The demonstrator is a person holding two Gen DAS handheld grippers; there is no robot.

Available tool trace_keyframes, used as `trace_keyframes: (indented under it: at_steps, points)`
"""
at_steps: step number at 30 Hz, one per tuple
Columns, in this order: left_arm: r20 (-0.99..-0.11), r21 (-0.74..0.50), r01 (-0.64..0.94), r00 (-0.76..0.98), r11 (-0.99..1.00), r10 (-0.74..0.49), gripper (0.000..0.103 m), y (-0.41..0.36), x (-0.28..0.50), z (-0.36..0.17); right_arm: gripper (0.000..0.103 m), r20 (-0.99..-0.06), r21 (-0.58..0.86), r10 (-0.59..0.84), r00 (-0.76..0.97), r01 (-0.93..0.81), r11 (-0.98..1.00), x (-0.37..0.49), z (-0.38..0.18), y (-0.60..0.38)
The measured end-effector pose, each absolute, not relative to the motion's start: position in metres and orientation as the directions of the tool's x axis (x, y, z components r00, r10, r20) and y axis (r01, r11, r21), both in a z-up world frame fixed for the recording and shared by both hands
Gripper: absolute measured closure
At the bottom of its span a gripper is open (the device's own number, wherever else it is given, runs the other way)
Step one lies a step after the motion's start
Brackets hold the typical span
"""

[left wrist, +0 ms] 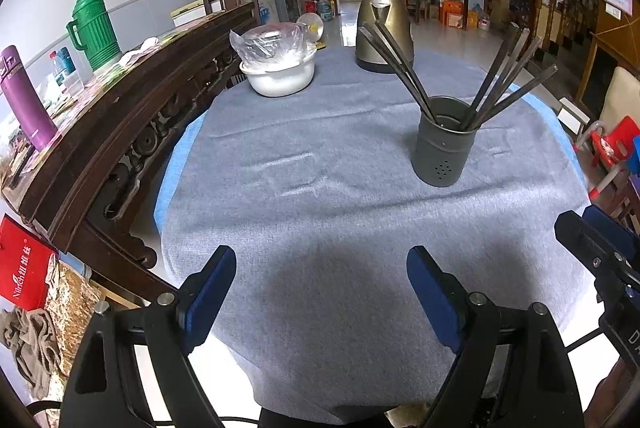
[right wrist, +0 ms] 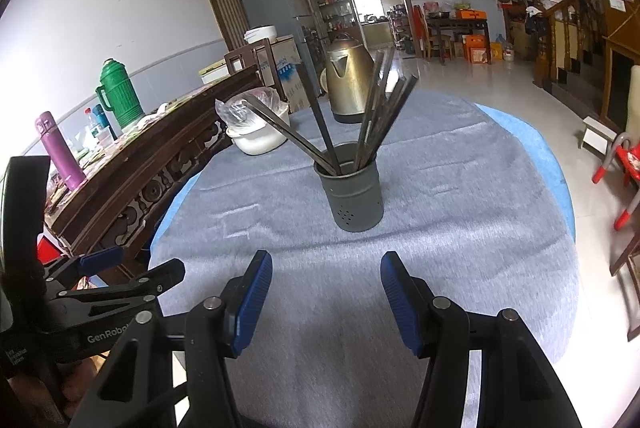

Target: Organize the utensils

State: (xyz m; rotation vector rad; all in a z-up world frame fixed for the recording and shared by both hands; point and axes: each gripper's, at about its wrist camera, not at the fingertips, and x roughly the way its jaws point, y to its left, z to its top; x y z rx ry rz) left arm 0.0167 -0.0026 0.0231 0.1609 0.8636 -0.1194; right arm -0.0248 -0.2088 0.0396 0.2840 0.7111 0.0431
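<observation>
Nearest me, my left gripper (left wrist: 322, 302) hovers over the grey cloth (left wrist: 320, 208) with its jaws spread wide and nothing between the blue pads. My right gripper (right wrist: 326, 298) hangs beside it, jaws parted somewhat less, also empty (in the left view I catch only its black body at the right edge). Both point down toward the near part of the table.

Further out, the dark metal utensil holder (right wrist: 354, 198) stands upright on the cloth, well apart from both grippers. The utensils (right wrist: 376, 116) are in it, long dark handles fanning out in two bunches, one leaning left, one right. I cannot tell what kind each one is.

Beyond the holder sit a white bowl (left wrist: 280, 78) covered with a clear plastic bag, toward the left, and a brass-coloured kettle (left wrist: 382, 30) at the far edge.
</observation>
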Motion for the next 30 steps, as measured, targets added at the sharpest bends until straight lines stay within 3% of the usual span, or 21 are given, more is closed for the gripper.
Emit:
trace_keyframes:
  at_steps: [21, 26, 30]
  points:
    - [-0.741, 0.088, 0.146, 0.67, 0.985, -0.034, 0.015, 0.007, 0.025, 0.036, 0.042, -0.594, 0.223, 0.124, 0.795, 0.015, 0.975, -0.007, 0.058, -0.194]
    - [-0.776, 0.066, 0.158, 0.629, 0.985, -0.049, 0.015, 0.008, 0.039, 0.021, 0.042, -0.618, 0.215, 0.095, 0.78, 0.051, 0.975, 0.004, 0.041, -0.208]
    - [-0.812, 0.03, 0.113, 0.582, 0.993, -0.041, 0.015, 0.023, 0.071, -0.01, 0.041, -0.669, 0.148, -0.018, 0.743, 0.158, 0.976, 0.025, 0.002, -0.239]
